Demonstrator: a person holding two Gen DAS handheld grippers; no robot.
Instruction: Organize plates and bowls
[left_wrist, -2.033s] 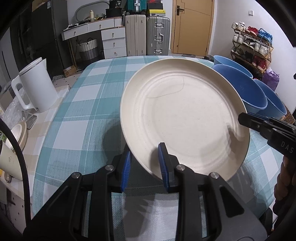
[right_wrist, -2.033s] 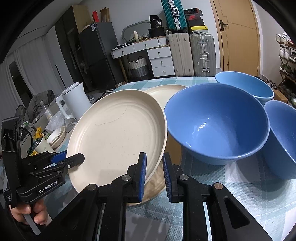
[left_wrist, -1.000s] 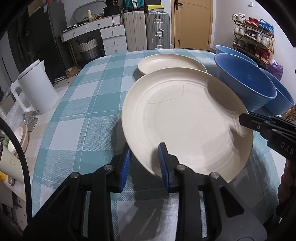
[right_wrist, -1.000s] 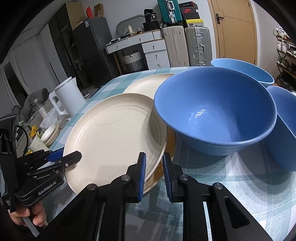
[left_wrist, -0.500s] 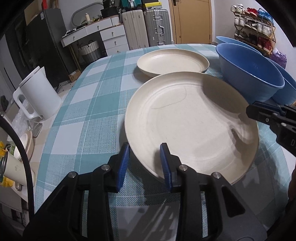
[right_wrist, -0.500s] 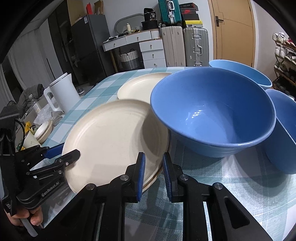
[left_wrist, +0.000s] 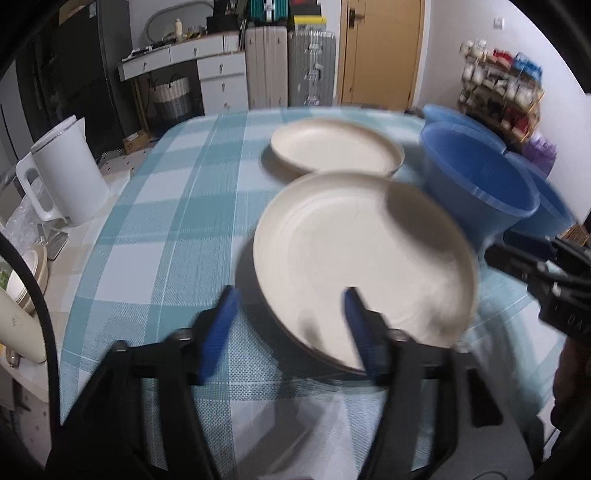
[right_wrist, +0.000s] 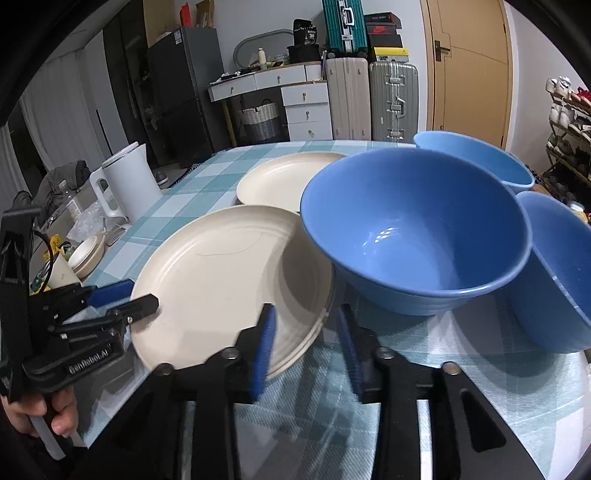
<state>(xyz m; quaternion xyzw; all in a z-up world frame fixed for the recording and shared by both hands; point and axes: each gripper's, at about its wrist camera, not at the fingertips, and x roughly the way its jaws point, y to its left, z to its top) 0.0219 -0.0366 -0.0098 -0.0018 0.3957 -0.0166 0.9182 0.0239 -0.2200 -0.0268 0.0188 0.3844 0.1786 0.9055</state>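
Plates first, by the left wrist view: near cream plate (left_wrist: 364, 266) lying flat on the checked desk (left_wrist: 162, 236), dead ahead of the left gripper (left_wrist: 290, 328), near rim between widely parted blue pads, nothing held. Far plate (left_wrist: 336, 149) beyond it, well apart from the gripper. Blue bowl (left_wrist: 476, 181) to the right, just beside the near plate. Matte, faintly ringed, shallow.

By the right wrist view: same near plate (right_wrist: 229, 288) ahead and left of the right gripper (right_wrist: 304, 343), jaws apart, empty, straddling its right edge. Big blue bowl (right_wrist: 413, 229) glossy, deep, overhanging that plate; two more bowls (right_wrist: 554, 269) behind and right. Left gripper (right_wrist: 125, 295) at the opposite rim, so both equally near.
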